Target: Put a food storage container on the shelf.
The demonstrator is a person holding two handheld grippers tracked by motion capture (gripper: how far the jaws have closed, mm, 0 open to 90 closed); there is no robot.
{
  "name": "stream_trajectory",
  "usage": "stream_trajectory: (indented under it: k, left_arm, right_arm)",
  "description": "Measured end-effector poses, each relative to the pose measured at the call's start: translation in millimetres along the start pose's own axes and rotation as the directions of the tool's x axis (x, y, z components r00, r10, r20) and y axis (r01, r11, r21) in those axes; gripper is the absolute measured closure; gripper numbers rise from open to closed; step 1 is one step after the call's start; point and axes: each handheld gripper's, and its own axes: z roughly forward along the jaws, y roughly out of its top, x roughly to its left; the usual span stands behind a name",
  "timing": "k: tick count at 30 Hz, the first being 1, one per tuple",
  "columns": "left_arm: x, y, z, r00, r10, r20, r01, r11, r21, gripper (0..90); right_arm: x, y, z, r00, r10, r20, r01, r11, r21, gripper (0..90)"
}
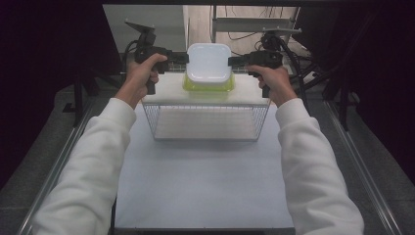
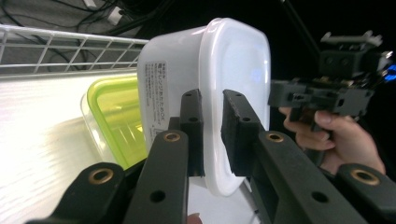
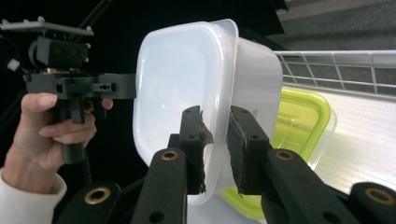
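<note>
A white lidded container [image 1: 209, 68] rests over a yellow-green lidded container [image 1: 192, 86] on the white top [image 1: 164, 92] of a wire rack. My left gripper [image 1: 185, 58] is shut on the white container's left rim, with the rim [image 2: 212, 116] pinched between its black pads. From the other side my right gripper [image 1: 231, 60] grips the right rim, and the lid edge [image 3: 218, 140] runs between its pads. The green container [image 2: 116, 116] [image 3: 299, 116] lies just beneath the white one [image 3: 177, 79]. Whether the two containers touch, I cannot tell.
The wire rack [image 1: 205, 122] stands at the far end of a white table [image 1: 200, 181]. A low wire rail [image 2: 70, 46] runs along the rack's top. Cables and a metal frame [image 1: 254, 24] lie behind it. Dark curtains close both sides.
</note>
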Motion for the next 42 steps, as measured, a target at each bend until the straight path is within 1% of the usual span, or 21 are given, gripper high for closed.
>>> stream_trajectory:
  k: [4,5,13,16,20,22,23,24,25,27,28,30,32,33,35,36,37,39,40,41,42]
  left_arm:
    - [10.1,4.7,5.2,0.999,-0.039,0.022,0.04,0.9991,-0.015,77.8]
    - [13.3,6.1,6.9,0.9979,-0.057,0.03,0.058,0.9981,-0.019,77.6]
    - [27.9,9.3,14.8,0.9893,-0.135,0.055,0.137,0.9899,-0.034,75.6]
    - [30.7,9.2,15.1,0.9872,-0.143,0.069,0.146,0.9886,-0.036,75.2]
    - [29.5,9.0,14.7,0.9891,-0.133,0.063,0.135,0.9902,-0.035,74.7]
    - [27.3,8.0,15.7,0.9929,-0.109,0.048,0.111,0.9933,-0.033,71.2]
    - [25.1,7.1,16.0,0.9961,-0.086,0.022,0.086,0.9955,-0.039,66.9]
    - [23.5,6.3,16.0,0.9973,-0.074,0.006,0.074,0.9963,-0.044,58.8]
    - [21.6,5.4,15.6,0.9982,-0.06,-0.005,0.06,0.9969,-0.051,54.4]
    - [16.4,2.8,13.2,0.9996,-0.017,-0.023,0.016,0.9976,-0.068,43.3]
    - [13.5,1.0,11.5,0.9992,0.012,-0.038,-0.015,0.9971,-0.075,41.2]
    - [9.7,-2.1,8.0,0.9977,0.05,-0.046,-0.053,0.9949,-0.086,38.0]
    - [4.4,-6.6,4.0,0.9943,0.086,-0.063,-0.092,0.9911,-0.096,35.2]
    - [2.0,-10.1,0.6,0.991,0.111,-0.075,-0.118,0.9875,-0.104,34.4]
    - [-0.2,-17.3,-6.0,0.9861,0.146,-0.079,-0.154,0.9814,-0.114,32.5]
    - [-0.9,-20.1,-8.3,0.9832,0.16,-0.088,-0.17,0.979,-0.113,31.2]
    - [-2.2,-24.1,-11.6,0.9784,0.178,-0.104,-0.19,0.9755,-0.112,30.4]
    - [-4.0,-33.1,-18.9,0.9708,0.204,-0.126,-0.219,0.9693,-0.112,29.2]
    - [-5.1,-38.2,-22.7,0.964,0.228,-0.136,-0.244,0.9634,-0.111,29.0]
    - [-7.0,-44.9,-27.2,0.9549,0.255,-0.152,-0.273,0.9556,-0.111,28.8]
    - [-8.1,-49.0,-30.1,0.9495,0.269,-0.162,-0.288,0.9513,-0.11,28.5]
  right_arm:
    - [-8.0,4.6,4.9,0.9983,0.056,-0.013,-0.056,0.998,-0.002,72.6]
    - [-9.4,5.4,5.8,0.9979,0.063,-0.013,-0.063,0.998,-0.002,72.1]
    - [-24.0,11.5,15.3,0.9864,0.162,-0.03,-0.162,0.987,-0.004,68.3]
    - [-26.9,11.6,17.6,0.9827,0.182,-0.036,-0.182,0.983,-0.003,67.4]
    - [-27.0,11.4,17.7,0.983,0.18,-0.037,-0.18,0.984,-0.005,67.2]
    - [-26.3,11.0,17.7,0.9841,0.174,-0.034,-0.175,0.985,-0.009,65.4]
    - [-26.1,10.5,17.8,0.9857,0.166,-0.028,-0.167,0.986,-0.021,61.2]
    - [-25.0,9.7,16.8,0.9867,0.16,-0.025,-0.161,0.986,-0.04,55.8]
    - [-24.3,9.0,15.4,0.9883,0.151,-0.018,-0.152,0.987,-0.052,53.4]
    - [-20.0,6.6,8.9,0.9945,0.104,0.01,-0.103,0.992,-0.078,45.9]
    - [-18.4,5.8,5.8,0.9962,0.084,0.023,-0.081,0.993,-0.087,44.1]
    - [-14.6,3.5,-3.6,0.9988,0.028,0.039,-0.024,0.993,-0.112,41.3]
    - [-13.1,-0.6,-12.8,0.9993,-0.017,0.033,0.021,0.991,-0.132,38.6]
    - [-13.0,-2.5,-16.1,0.999,-0.032,0.029,0.036,0.99,-0.138,37.9]
    - [-12.7,-8.9,-24.8,0.9958,-0.083,0.037,0.088,0.986,-0.142,36.4]
    - [-12.4,-14.2,-30.8,0.9922,-0.118,0.041,0.122,0.982,-0.144,35.6]
    - [-12.4,-17.0,-33.8,0.9904,-0.133,0.04,0.137,0.98,-0.147,35.1]
    - [-12.2,-24.7,-41.6,0.9821,-0.181,0.051,0.187,0.971,-0.148,33.5]
    - [-11.8,-29.1,-45.4,0.9775,-0.203,0.056,0.21,0.967,-0.146,32.8]
    - [-11.3,-33.5,-48.6,0.9743,-0.218,0.059,0.224,0.964,-0.142,32.3]
    - [-10.9,-39.3,-52.6,0.9676,-0.244,0.066,0.251,0.958,-0.137,31.9]
